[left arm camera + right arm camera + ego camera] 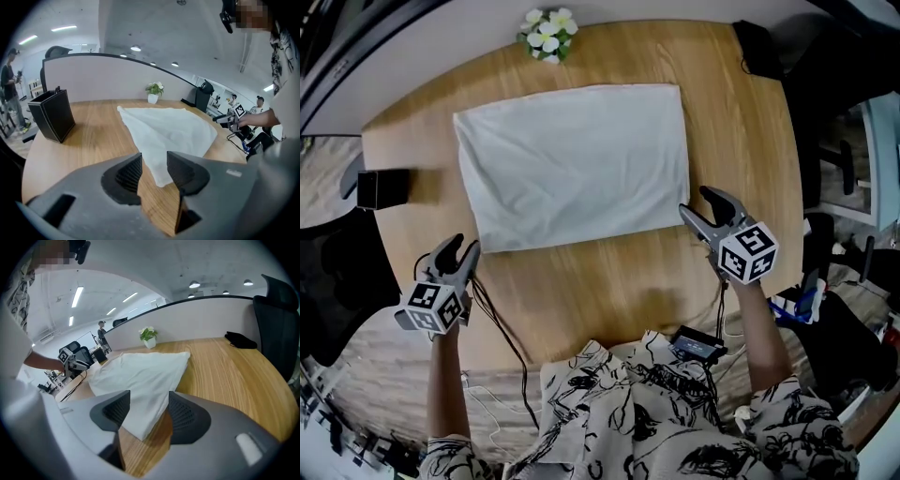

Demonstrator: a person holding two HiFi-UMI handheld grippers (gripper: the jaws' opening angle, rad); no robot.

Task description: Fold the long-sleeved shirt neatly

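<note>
The white shirt (574,164) lies folded into a flat rectangle in the middle of the round wooden table (609,281). My left gripper (456,253) hovers off the shirt's near left corner, apart from the cloth. Its jaws are open with only bare wood and the shirt's corner (161,176) seen beyond them. My right gripper (703,208) hangs beside the shirt's near right corner. It is open too, and the cloth (140,380) lies past the jaws, untouched. Nothing is held by either gripper (153,169) (147,409).
A small pot of white flowers (548,34) stands at the table's far edge. A black box (382,188) sits at the left rim and a dark pouch (757,47) at the far right. Cables (502,328) trail over the near edge by the person's patterned sleeves.
</note>
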